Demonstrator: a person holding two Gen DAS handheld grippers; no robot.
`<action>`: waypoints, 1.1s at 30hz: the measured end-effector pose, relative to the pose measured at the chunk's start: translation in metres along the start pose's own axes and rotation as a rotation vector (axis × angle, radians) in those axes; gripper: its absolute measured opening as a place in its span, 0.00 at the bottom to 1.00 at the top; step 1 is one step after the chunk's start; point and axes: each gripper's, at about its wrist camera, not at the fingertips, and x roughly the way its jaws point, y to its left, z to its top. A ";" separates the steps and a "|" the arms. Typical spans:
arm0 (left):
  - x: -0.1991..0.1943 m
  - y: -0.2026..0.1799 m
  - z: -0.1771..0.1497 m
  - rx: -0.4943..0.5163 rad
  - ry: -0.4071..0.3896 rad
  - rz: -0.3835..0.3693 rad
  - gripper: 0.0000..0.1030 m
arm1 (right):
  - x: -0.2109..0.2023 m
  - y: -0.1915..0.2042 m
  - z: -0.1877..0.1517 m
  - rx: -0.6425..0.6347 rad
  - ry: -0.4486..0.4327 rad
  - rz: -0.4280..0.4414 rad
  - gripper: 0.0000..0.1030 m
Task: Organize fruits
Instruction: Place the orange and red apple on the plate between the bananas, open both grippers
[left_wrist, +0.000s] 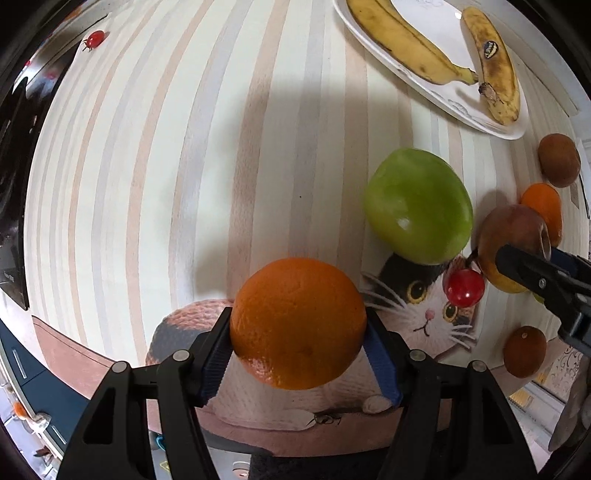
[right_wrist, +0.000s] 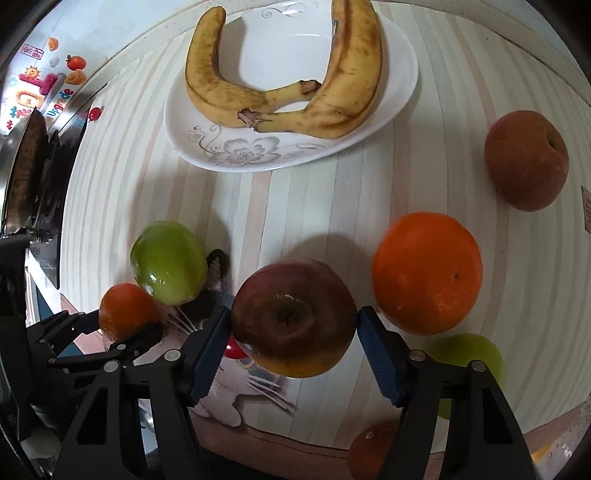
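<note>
Left gripper (left_wrist: 298, 334) clamps an orange (left_wrist: 298, 323), jaws spread wide to its full width, above the cat mat (left_wrist: 424, 317). Right gripper (right_wrist: 293, 325) grips a red apple (right_wrist: 293, 315) the same way. Plate (right_wrist: 240, 155) with 2 bananas (right_wrist: 280, 85) sits at 12 o'clock, green apple (left_wrist: 419, 205) at 1.

Home kitchen, striped tablecloth (left_wrist: 184, 166), floral plate (right_wrist: 240, 151), stove pan (right_wrist: 26, 166), wall stickers (right_wrist: 37, 85)
</note>
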 end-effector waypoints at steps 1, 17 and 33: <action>-0.001 -0.001 -0.004 0.000 -0.006 0.001 0.62 | 0.000 0.001 -0.001 0.000 -0.003 0.001 0.70; -0.072 -0.016 0.005 0.047 -0.146 -0.082 0.61 | -0.052 -0.003 0.001 0.027 -0.110 0.082 0.69; -0.131 -0.063 0.195 0.154 -0.161 -0.157 0.62 | -0.090 -0.010 0.125 0.056 -0.269 0.071 0.69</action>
